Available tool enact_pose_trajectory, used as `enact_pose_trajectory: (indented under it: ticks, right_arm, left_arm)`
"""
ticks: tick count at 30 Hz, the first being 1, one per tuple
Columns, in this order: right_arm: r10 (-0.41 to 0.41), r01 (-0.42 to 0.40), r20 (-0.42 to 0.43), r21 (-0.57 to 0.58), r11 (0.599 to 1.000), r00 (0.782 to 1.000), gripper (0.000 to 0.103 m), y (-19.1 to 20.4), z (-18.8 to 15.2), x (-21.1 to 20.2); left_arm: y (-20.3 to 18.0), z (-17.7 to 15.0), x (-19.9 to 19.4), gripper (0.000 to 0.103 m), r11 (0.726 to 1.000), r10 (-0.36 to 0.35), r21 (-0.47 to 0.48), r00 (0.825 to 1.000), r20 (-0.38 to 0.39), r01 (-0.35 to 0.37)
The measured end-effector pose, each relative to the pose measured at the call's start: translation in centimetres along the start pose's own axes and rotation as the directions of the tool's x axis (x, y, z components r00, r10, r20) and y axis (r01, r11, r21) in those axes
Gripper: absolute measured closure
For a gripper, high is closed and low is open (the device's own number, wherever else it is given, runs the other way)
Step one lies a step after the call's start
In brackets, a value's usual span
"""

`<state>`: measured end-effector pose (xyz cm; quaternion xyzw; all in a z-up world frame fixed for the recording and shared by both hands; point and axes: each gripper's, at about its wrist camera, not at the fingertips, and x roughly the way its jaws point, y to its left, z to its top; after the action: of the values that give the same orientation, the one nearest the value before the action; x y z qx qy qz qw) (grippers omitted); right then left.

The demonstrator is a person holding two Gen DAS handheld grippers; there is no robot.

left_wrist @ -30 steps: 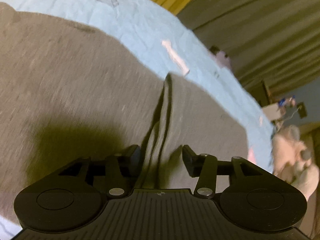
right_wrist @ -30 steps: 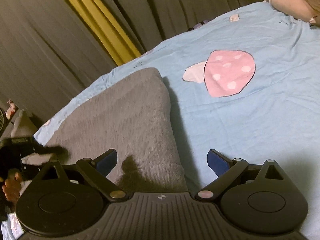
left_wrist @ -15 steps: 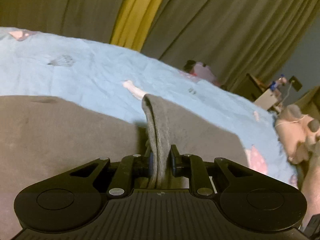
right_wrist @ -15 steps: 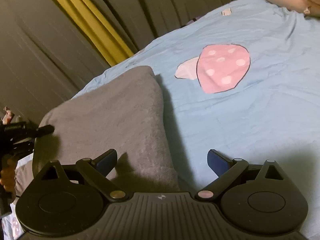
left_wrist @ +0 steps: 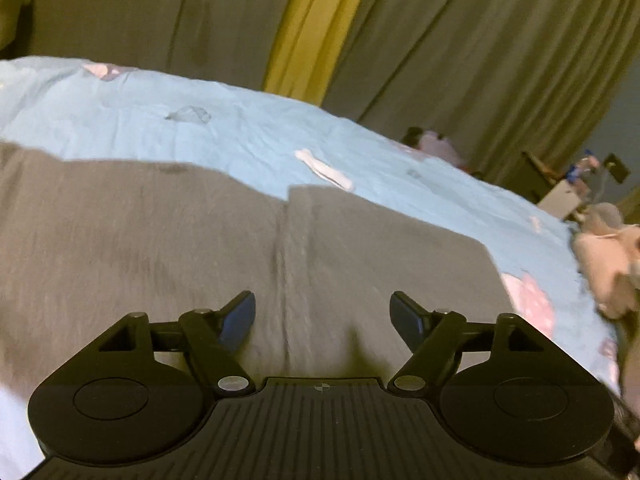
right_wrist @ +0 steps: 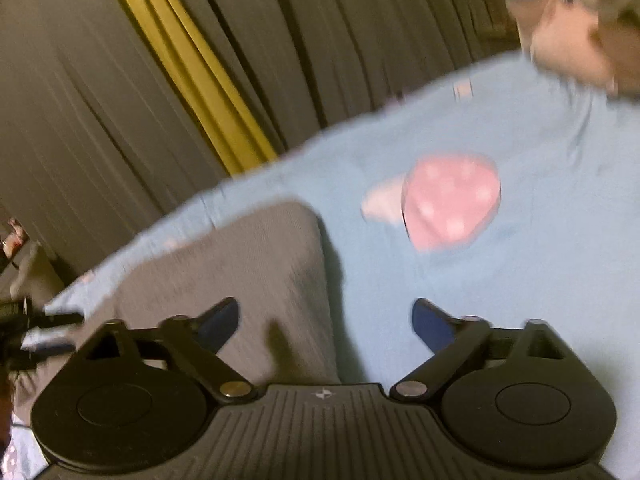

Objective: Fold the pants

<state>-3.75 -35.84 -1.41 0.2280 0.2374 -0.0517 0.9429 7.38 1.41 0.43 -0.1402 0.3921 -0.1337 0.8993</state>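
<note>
Grey knit pants lie spread flat on a light blue bedsheet, with a soft crease running up the middle of the cloth toward a raised corner at the far edge. Over that crease hangs the left gripper, its jaws wide apart and opening — the fabric lies below and between them, and neither blue pad presses on it.

From the right wrist view the pants show as a folded panel with a rounded far corner, sitting left of a pink spotted mushroom print on the bedsheet. The right gripper stands above the right edge of the panel, jaws fairly wide and closing, with the cloth edge beneath them but nothing pinched; the picture is blurred. At the far left of that view the other black gripper shows partly, too smeared to read.

Behind the bed hang grey-green curtains with a yellow strip — and a pale plush toy rests at the sheet's right side.
</note>
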Motion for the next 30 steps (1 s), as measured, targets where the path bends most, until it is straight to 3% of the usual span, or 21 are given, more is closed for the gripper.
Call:
enact_pose_trajectory:
  ticks: [2, 4, 6, 7, 9, 10, 11, 15, 19, 23, 30]
  right_arm:
    - [0.034, -0.035, 0.007, 0.012, 0.999, 0.999, 0.063, 0.6, 0.1, -0.8]
    - [0.103, -0.103, -0.018, 0.039, 0.994, 0.994, 0.066, 1.2, -0.1, -1.0]
    - [0.144, -0.142, -0.076, 0.028, 0.989, 0.987, 0.067, 2.0, -0.5, -0.4]
    - [0.132, -0.131, -0.133, 0.013, 0.991, 0.982, 0.067, 2.4, -0.9, 0.3]
    - [0.009, -0.023, -0.245, -0.055, 0.998, 0.969, 0.073, 2.8, -1.9, 2.0]
    - [-0.034, 0.015, -0.245, -0.079, 0.997, 0.969, 0.088, 2.7, -2.0, 2.2]
    - [-0.052, 0.035, -0.236, -0.078, 0.996, 0.970, 0.094, 2.6, -1.8, 2.2]
    - [-0.069, 0.076, -0.174, 0.030, 0.997, 0.982, 0.093, 1.2, -0.8, 0.3]
    - [0.081, -0.072, -0.213, 0.047, 0.996, 0.974, 0.089, 1.8, -1.7, -1.2]
    - [0.029, -0.050, -0.292, -0.067, 0.996, 0.956, 0.089, 3.9, -3.0, 0.2]
    - [-0.017, 0.006, -0.305, -0.037, 0.999, 0.952, 0.094, 2.9, -3.3, 1.0]
  left_arm:
    - [-0.1, -1.4, -0.9, 0.023, 0.999, -0.041, -0.021, 0.999, 0.019, 0.042]
    - [-0.5, -2.7, -0.5, 0.023, 0.998, -0.060, -0.013, 0.998, 0.010, 0.060]
    - [-0.7, -3.7, 0.5, 0.024, 1.000, -0.023, 0.014, 0.999, -0.027, 0.023]
    - [-0.7, -4.1, 0.8, 0.024, 1.000, 0.001, 0.027, 0.999, -0.040, 0.000]
    - [-0.3, -4.8, 2.5, 0.025, 0.994, 0.091, 0.071, 0.992, -0.089, -0.085]
    - [0.0, -5.3, 3.3, 0.029, 0.986, 0.153, 0.084, 0.981, -0.119, -0.144]
    - [0.3, -5.6, 3.7, 0.028, 0.982, 0.169, 0.106, 0.979, -0.117, -0.156]
    - [-0.2, -5.7, 3.3, 0.027, 0.975, 0.191, 0.136, 0.977, -0.093, -0.178]
    - [0.6, -5.7, 2.7, 0.027, 0.985, 0.166, 0.050, 0.982, -0.087, -0.162]
    - [1.4, -5.6, 2.1, 0.027, 0.988, 0.147, -0.041, 0.985, -0.088, -0.151]
    - [2.2, -5.2, 1.9, 0.027, 0.982, 0.139, -0.120, 0.987, -0.083, -0.148]
